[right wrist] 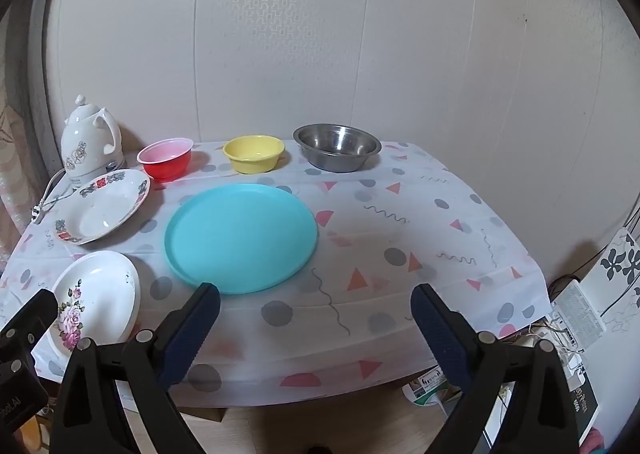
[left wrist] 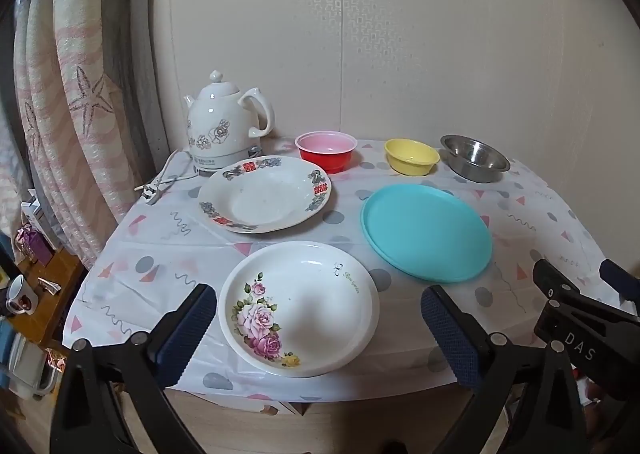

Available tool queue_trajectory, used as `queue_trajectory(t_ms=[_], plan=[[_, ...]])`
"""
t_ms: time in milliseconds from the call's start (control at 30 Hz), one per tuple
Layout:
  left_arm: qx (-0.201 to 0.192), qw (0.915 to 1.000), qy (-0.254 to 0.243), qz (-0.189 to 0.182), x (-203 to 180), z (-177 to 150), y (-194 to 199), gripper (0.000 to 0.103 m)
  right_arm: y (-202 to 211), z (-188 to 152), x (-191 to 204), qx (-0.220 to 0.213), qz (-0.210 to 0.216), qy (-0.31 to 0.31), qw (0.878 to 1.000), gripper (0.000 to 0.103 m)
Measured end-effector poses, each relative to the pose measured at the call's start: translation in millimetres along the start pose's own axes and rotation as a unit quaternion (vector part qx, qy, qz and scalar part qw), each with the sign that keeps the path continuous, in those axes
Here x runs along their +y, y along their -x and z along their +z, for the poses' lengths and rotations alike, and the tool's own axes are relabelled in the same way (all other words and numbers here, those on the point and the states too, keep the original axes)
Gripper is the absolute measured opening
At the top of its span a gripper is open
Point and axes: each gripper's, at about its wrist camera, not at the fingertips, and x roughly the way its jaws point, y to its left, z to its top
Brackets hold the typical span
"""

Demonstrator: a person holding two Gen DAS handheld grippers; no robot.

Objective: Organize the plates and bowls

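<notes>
A: What is sitting on the table?

B: Three bowls are lining the far edge: a red bowl on the left, a yellow bowl in the middle, a steel bowl on the right, all standing apart. A teal plate is lying in the centre. A white plate with a patterned rim is sitting left of it, just in front of a white kettle. A rose-printed plate is resting near the front left edge.

A: And the grippers?

B: The left gripper is hovering with its jaws spread fully, the rose plate showing between them, untouched. The right gripper is hanging equally wide above the tablecloth, just near of the teal plate, gripping nothing.
</notes>
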Motion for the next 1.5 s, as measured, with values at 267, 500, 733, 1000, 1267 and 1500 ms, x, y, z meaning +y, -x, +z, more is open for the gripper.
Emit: queue_trajectory(t_ms=[267,500,733,1000,1267,1500], plan=[[0.001,1.0,0.003,0.002,1.4,-0.1,-0.6,0.103,-3.6,0.3,0.7,0.006,0.011,0.002,1.0,0.098],[0.0,1.0,0.008,0.005,4.7,-0.4,-1.0,0.103,-3.6,-0.5,3.9,0.003,0.019,0.006,1.0,0.098],[0.002,0.9999,0.012,0.007,7.9,-1.1,-0.5,0.103,-2.8,1.2,6.9,0.003,0.025,0.014,1.0,0.098],[0.005,0.9999,0.014,0.005,9.9,-1.5,-0.9,0.103,-1.4,-1.2,10.0,0.005,0.024,0.014,1.0,0.098],[0.004,0.9999,0.015,0.003,10.3,0.0,-2.2,0.103,-2.0,-0.1,11.2,0.005,0.028,0.019,0.999,0.098],[0.003,0.9999,0.016,-0.001,12.3,0.4,-2.5,0.103,-0.9,0.6,14.5,0.003,0.027,0.022,0.999,0.098]])
